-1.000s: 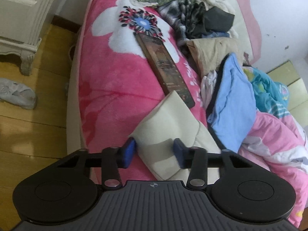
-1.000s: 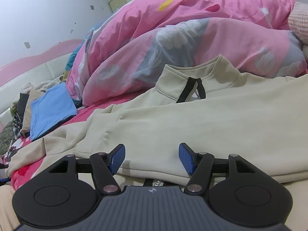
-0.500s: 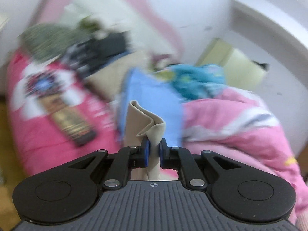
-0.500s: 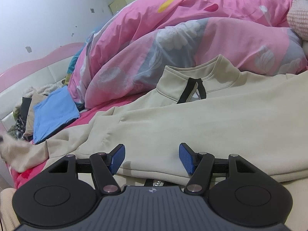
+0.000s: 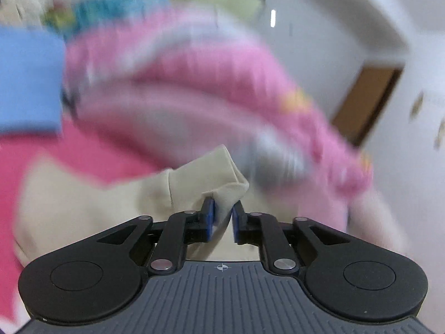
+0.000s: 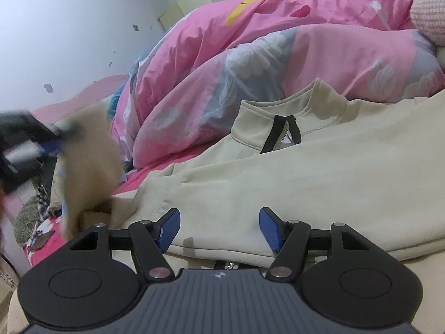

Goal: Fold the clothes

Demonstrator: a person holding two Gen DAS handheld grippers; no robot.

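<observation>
A cream zip-neck sweatshirt [image 6: 319, 178] lies spread on the bed, collar toward the pink duvet. My left gripper [image 5: 222, 217] is shut on the cuff of its sleeve [image 5: 205, 175], which stands up between the blue pads; this view is motion-blurred. In the right wrist view that same left gripper [image 6: 52, 144] shows blurred at the far left, with the lifted sleeve [image 6: 89, 172] hanging from it. My right gripper [image 6: 219, 229] is open, low over the sweatshirt's body near its hem, with nothing between its fingers.
A bunched pink floral duvet [image 6: 278, 55] lies behind the sweatshirt. A folded blue garment [image 5: 27, 78] sits at the left on the pink blanket [image 5: 78, 142]. More clothes [image 6: 30, 211] are piled at the bed's far end. A white wall and a brown door [image 5: 367, 105] stand beyond.
My left gripper shut on the sleeve cuff, lifted it off the pink blanket and swung it right toward the sweatshirt's body. The right gripper has stayed open and hardly moved.
</observation>
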